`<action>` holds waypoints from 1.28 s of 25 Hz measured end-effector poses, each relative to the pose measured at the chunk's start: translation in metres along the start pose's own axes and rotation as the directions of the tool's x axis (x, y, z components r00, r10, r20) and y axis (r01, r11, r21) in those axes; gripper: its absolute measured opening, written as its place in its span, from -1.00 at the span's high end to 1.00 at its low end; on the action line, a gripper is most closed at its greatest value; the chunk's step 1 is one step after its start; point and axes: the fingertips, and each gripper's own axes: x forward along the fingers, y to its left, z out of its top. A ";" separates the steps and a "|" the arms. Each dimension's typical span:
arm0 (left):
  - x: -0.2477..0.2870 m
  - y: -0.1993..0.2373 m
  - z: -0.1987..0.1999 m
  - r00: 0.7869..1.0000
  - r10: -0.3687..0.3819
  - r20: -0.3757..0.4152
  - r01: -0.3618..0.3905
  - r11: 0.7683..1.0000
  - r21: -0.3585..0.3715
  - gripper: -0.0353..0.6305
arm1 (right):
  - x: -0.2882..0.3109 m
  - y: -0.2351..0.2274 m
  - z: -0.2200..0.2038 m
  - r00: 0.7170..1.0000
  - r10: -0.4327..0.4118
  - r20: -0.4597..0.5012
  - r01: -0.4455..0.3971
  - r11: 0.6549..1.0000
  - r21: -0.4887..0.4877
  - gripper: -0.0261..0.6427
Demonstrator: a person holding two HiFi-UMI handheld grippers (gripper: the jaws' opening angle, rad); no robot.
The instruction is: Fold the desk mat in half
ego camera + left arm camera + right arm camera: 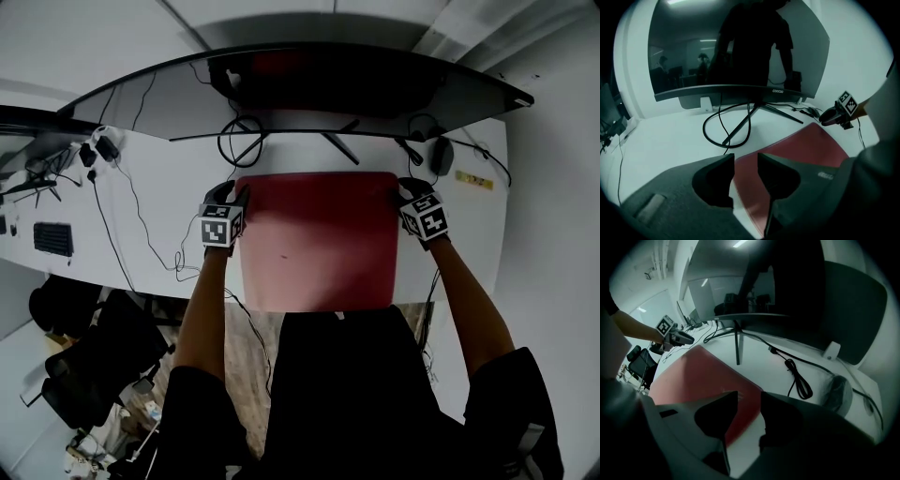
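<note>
The head view looks steeply down on the mat (319,239), while both gripper views sit low at its far corners, facing the monitor (740,47) all three share.

A white desk (159,234) is shown. A red mat (319,244) is laid flat at its front edge. Just behind the mat a monitor stand (342,150) is set, with a looped black cable (704,131) beside it. A mouse (442,156) and a yellow label (474,179) are seen at the right.
</note>
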 end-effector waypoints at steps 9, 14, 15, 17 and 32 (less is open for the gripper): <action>0.022 0.007 -0.004 0.994 -0.041 -0.102 0.043 0.999 0.022 0.39 | 0.018 -0.013 0.001 1.000 0.003 -0.030 -0.004 1.000 -0.008 0.46; 0.030 0.009 -0.014 0.987 -0.061 -0.151 0.069 0.997 0.046 0.32 | 0.026 -0.014 0.003 0.998 0.018 -0.054 -0.019 1.000 -0.025 0.46; 0.031 0.009 -0.014 0.986 -0.066 -0.151 0.074 0.996 0.045 0.32 | 0.028 -0.015 0.002 0.998 0.021 -0.063 -0.022 1.000 -0.022 0.46; 0.031 0.009 -0.014 0.985 -0.072 -0.155 0.080 0.996 0.046 0.32 | 0.031 -0.016 0.001 0.997 0.033 -0.065 -0.033 0.999 -0.011 0.46; 0.031 0.004 -0.014 0.985 -0.059 -0.160 0.062 0.998 0.011 0.37 | 0.028 -0.012 -0.002 0.998 0.045 -0.036 -0.044 0.998 0.035 0.57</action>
